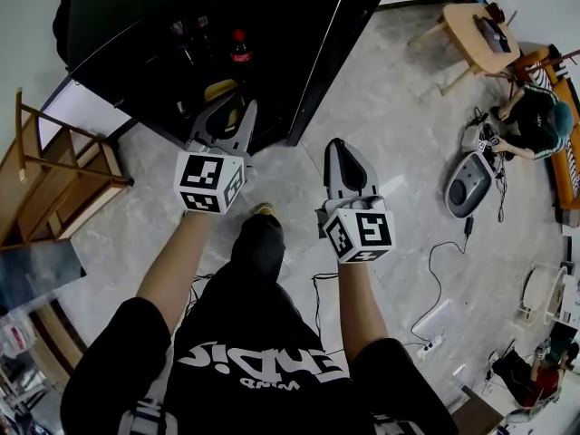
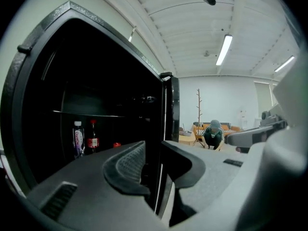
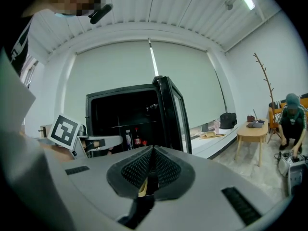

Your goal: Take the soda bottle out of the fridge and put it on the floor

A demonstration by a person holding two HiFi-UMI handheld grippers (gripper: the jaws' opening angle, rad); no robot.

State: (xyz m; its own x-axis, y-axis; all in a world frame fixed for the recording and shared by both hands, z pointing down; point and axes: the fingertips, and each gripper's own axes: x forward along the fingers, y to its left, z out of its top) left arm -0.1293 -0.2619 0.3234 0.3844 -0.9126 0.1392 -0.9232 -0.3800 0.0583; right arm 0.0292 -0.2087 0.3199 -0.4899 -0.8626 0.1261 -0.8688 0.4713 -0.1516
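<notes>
The black fridge (image 1: 136, 25) stands open on the floor ahead of me. On its shelf a soda bottle (image 1: 239, 47) with a red cap and red label stands upright, next to a clear bottle with a purple label (image 2: 78, 138). In the left gripper view the soda bottle (image 2: 92, 137) is far beyond the jaws. My left gripper (image 1: 240, 103) hangs before the fridge opening, its jaws a little apart with nothing between them (image 2: 154, 146). My right gripper (image 1: 336, 145) is to the right, over the floor, jaws shut and empty (image 3: 153, 149). It sees the soda bottle (image 3: 136, 137) too.
The fridge door (image 1: 331, 53) swings open between the two grippers' lines. A wooden rack (image 1: 54, 170) stands at left. At right are a low wooden table (image 1: 476, 30), a crouching person (image 1: 535, 116), a grey device (image 1: 467, 184), and cables with a power strip (image 1: 433, 341).
</notes>
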